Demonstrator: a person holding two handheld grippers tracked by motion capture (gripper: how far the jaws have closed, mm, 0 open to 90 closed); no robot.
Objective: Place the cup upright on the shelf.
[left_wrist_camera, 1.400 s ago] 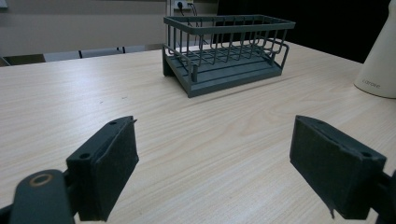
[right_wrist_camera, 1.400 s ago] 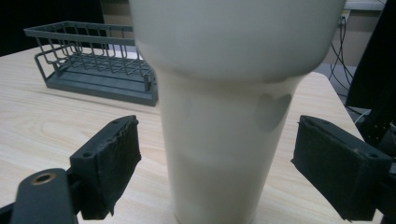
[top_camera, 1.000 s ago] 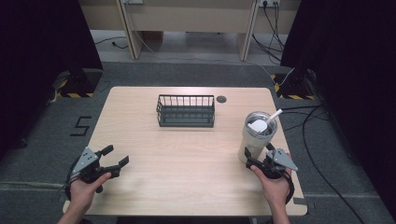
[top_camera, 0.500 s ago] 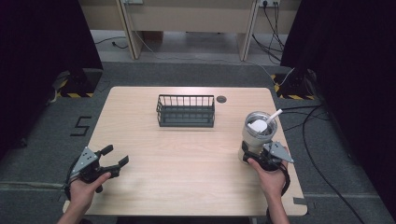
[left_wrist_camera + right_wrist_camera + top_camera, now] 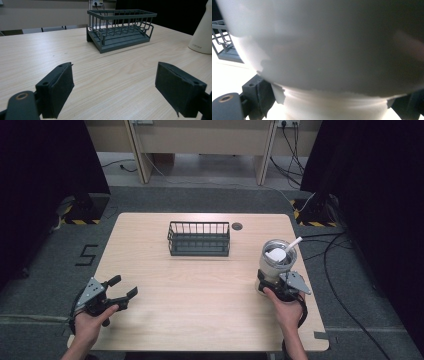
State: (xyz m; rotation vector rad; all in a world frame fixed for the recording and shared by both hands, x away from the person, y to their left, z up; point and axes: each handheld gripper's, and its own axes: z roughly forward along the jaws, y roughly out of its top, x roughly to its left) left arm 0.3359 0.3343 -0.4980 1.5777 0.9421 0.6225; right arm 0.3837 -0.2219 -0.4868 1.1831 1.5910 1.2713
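Two tools – rt tool (image 5: 270, 287) clamping tumbler (image 5: 277, 262), lt tool (image 5: 116, 292) agape

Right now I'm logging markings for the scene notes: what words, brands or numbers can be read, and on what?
"5": dark mark on the grey floor, left of the table.
"carote", as best it reads; small grey lettering low on the cream tumbler, in the left gripper view.
Nothing else readable.
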